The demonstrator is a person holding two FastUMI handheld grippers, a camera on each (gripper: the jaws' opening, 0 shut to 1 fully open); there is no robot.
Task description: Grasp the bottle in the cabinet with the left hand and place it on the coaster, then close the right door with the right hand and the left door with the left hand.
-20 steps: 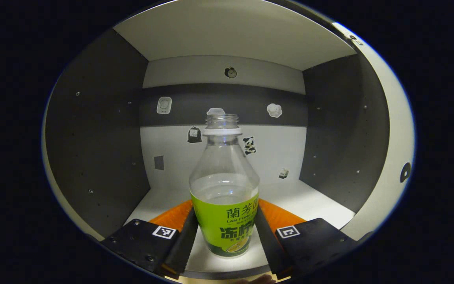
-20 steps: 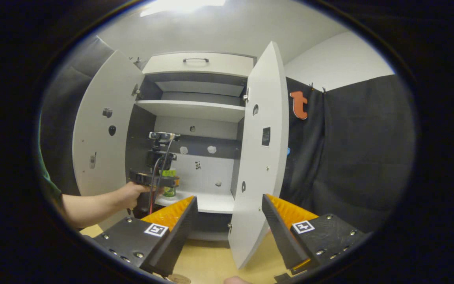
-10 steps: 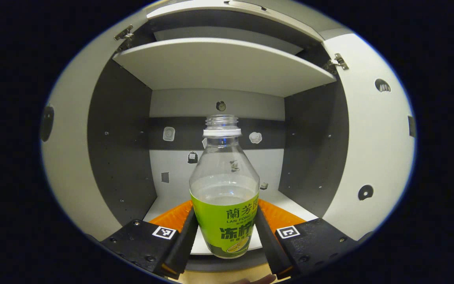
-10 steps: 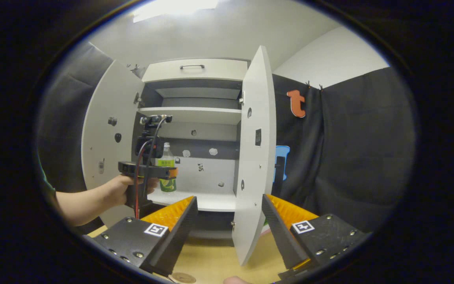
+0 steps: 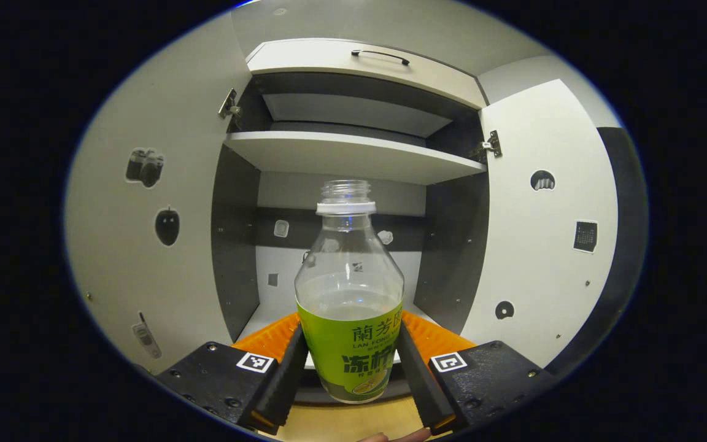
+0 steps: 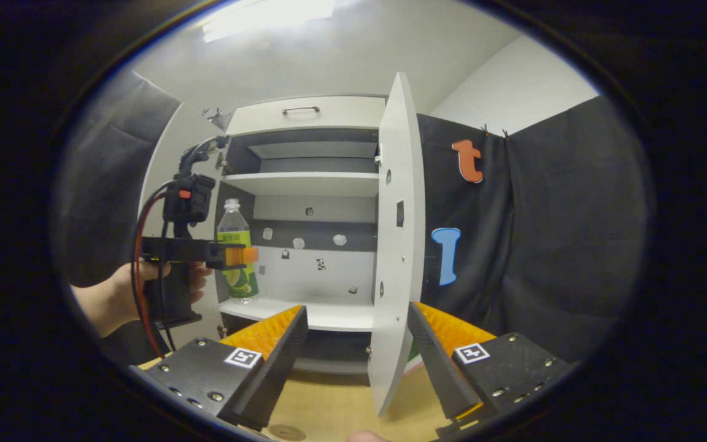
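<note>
A clear bottle (image 5: pixel 348 288) with a green label, no cap and a little liquid stands upright between the fingers of my left gripper (image 5: pixel 348 368), which is shut on its label. It hangs in front of the open cabinet, outside the lower shelf (image 5: pixel 280 316). The right gripper view shows a hand holding that left gripper (image 6: pixel 244 255) with the bottle (image 6: pixel 232 224) at the left door. My right gripper (image 6: pixel 356 319) is open and holds nothing, just before the edge of the right door (image 6: pixel 393 245). A small brown round coaster (image 6: pixel 286 433) lies on the wooden table at the bottom edge.
Both doors stand wide open: the left door (image 5: pixel 145 215) and the right door (image 5: pixel 544 233). An upper shelf (image 5: pixel 353 156) and a drawer front with a handle (image 5: pixel 378 56) sit above. The wooden table (image 6: pixel 329 408) lies below the cabinet. Black cloth hangs on the right.
My left gripper has drawn back out of the cabinet with the bottle, which has left the shelf. In the right gripper view it has moved left and nearer. The right gripper has barely shifted.
</note>
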